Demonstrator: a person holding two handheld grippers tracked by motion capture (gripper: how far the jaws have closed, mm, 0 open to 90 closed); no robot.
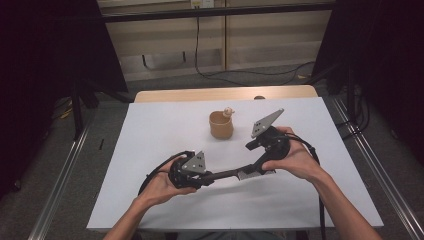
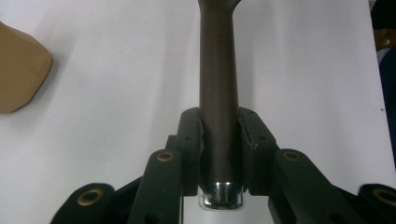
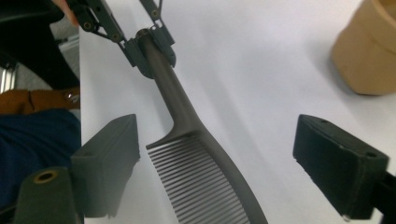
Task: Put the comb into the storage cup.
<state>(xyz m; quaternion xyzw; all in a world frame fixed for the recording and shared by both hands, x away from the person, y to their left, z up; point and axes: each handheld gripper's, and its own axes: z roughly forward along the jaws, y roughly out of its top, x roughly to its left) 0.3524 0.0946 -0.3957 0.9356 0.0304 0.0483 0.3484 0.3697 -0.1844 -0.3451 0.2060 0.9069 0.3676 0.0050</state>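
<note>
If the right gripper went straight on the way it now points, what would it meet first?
Probably the comb: its toothed end lies between the open jaws of the right gripper, with the left gripper shut on the handle farther along. How far off it lies is unclear.

Left hand (image 1: 162, 185) gripped the left gripper (image 1: 212, 176) low over the table, pointed right, jaws clamped on a comb handle (image 2: 218, 93). Right hand (image 1: 295, 157) held the right gripper (image 1: 250, 172) tilted down and leftward, jaws spread wide, pads (image 3: 109, 163) clear on either side. Both forearms entered from below.
</note>
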